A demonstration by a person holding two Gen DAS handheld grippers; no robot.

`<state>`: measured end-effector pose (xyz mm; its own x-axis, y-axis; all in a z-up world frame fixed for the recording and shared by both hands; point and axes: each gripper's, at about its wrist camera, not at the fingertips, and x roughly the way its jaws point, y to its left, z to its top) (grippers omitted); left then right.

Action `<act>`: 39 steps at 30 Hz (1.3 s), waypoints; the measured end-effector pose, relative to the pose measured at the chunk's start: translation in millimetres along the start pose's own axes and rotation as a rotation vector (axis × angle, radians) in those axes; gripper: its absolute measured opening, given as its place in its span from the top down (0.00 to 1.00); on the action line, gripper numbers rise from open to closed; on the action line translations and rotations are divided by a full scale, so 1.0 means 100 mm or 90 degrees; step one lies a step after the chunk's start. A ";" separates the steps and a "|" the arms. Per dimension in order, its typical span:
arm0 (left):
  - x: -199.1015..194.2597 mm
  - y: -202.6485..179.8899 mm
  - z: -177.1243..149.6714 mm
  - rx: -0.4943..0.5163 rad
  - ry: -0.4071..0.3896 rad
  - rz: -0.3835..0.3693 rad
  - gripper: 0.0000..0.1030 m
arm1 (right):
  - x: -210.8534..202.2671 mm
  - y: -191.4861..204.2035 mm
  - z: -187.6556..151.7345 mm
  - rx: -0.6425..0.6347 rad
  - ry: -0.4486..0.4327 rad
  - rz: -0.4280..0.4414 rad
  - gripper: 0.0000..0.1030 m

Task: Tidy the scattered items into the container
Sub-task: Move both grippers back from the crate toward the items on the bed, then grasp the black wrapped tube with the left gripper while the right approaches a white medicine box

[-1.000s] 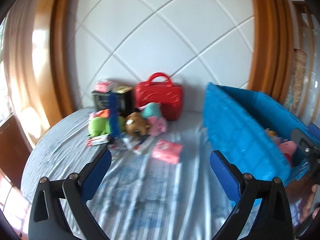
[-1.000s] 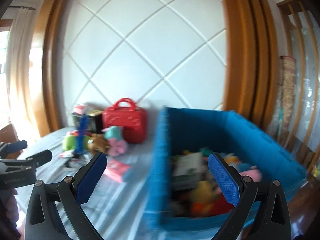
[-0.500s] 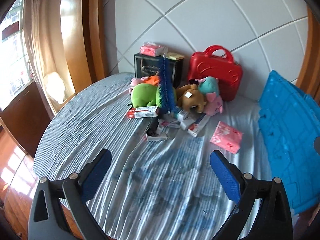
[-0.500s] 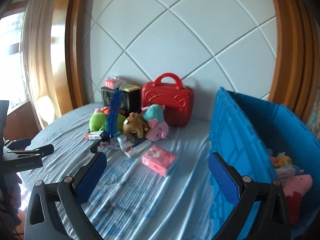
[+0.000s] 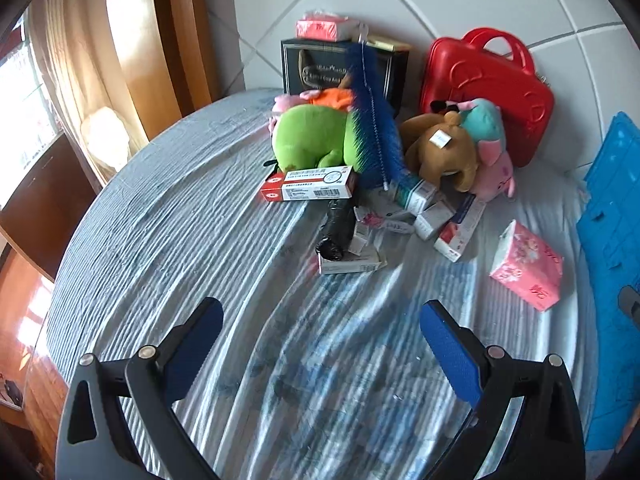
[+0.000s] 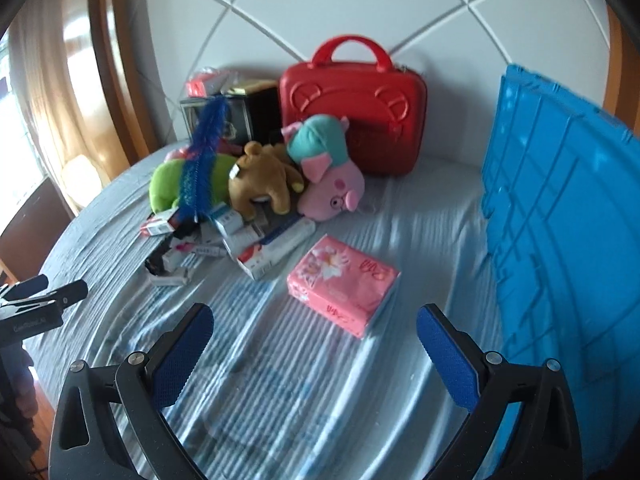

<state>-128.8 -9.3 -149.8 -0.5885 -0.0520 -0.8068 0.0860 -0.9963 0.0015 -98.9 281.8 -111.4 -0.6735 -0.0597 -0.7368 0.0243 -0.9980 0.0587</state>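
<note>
A blue crate [image 6: 560, 216] stands at the right, also in the left wrist view [image 5: 612, 264]. A pink tissue pack [image 6: 344, 280] lies just ahead of my open, empty right gripper [image 6: 314, 344]; it also shows in the left wrist view [image 5: 528, 266]. Behind it is a pile: green plush [image 5: 312, 138], brown bear [image 5: 444, 152], pink pig plush [image 6: 332, 184], blue brush [image 5: 374, 120], a red-and-white box [image 5: 310, 186], a black roll [image 5: 338, 228] and several small boxes. My left gripper [image 5: 320, 338] is open and empty, short of the pile.
A red case [image 6: 352, 100] and a black box [image 5: 340, 68] with a pink pack on top stand against the white padded wall. The round table has a striped blue cloth [image 5: 180, 248]; its edge drops off at the left. The left gripper shows in the right view [image 6: 40, 300].
Both grippers swung left from the crate and came down closer to the table. The pile and the tissue pack now look larger. Nothing was picked up.
</note>
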 end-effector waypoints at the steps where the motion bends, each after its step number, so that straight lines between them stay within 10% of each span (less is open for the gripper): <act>1: 0.07 0.03 0.04 0.006 0.005 -0.003 0.03 | 0.07 0.02 0.01 0.009 0.008 0.000 0.00; 21: 1.49 0.07 0.43 0.088 0.076 -0.078 0.24 | 1.27 0.85 0.07 0.001 0.129 0.037 0.23; 26: 1.80 0.18 0.48 0.080 0.099 -0.086 0.62 | 1.56 1.07 0.10 -0.021 0.149 0.058 0.23; 39: 1.69 0.86 0.20 0.078 0.105 -0.047 0.63 | 2.32 1.96 0.10 -0.097 0.203 0.161 0.23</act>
<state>-237.2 -104.9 -274.2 -0.4493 0.0230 -0.8931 -0.0562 -0.9984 0.0026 -257.5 72.3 -264.2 -0.3717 -0.2826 -0.8843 0.2836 -0.9416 0.1816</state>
